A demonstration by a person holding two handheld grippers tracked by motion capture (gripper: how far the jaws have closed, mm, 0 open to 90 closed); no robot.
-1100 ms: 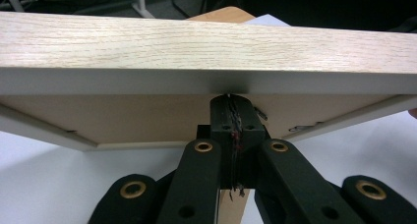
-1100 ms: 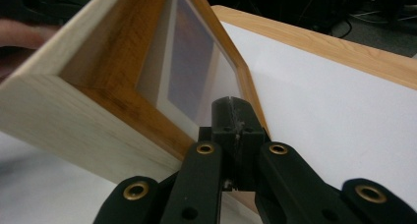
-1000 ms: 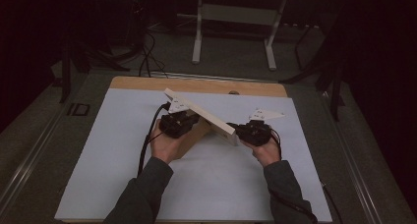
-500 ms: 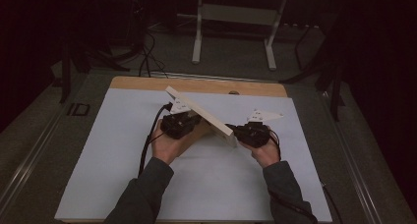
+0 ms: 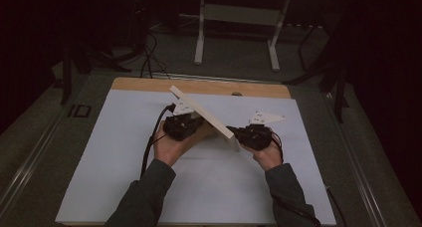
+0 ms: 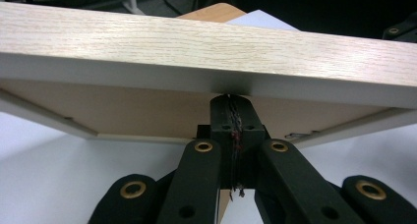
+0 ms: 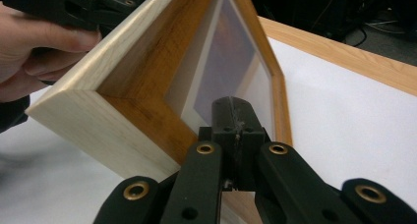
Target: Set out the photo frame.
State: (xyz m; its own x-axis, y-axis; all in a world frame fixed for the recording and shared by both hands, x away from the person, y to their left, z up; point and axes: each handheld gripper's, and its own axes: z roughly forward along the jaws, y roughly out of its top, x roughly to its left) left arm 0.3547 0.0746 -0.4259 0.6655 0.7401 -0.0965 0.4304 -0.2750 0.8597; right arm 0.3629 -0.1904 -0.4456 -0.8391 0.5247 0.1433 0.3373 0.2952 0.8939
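Observation:
A light wooden picture frame (image 5: 201, 112) stands tilted on edge above the white mat, between my two grippers. My left gripper (image 5: 191, 123) sits under the frame's left side. In the left gripper view its jaws (image 6: 231, 103) are shut, with the tip against the frame's lower edge (image 6: 196, 42) and nothing between them. My right gripper (image 5: 240, 135) is at the frame's lower right end. In the right gripper view its shut jaws (image 7: 233, 108) point at the glass face inside the frame (image 7: 128, 71). The hand (image 7: 39, 52) with the other gripper shows behind the frame.
A white mat (image 5: 124, 152) covers most of the wooden tabletop (image 5: 149, 84), whose bare strip shows at the far edge. Cables (image 5: 149, 142) trail from the left gripper across the mat. Beyond the table are a dark floor and a table stand (image 5: 236, 33).

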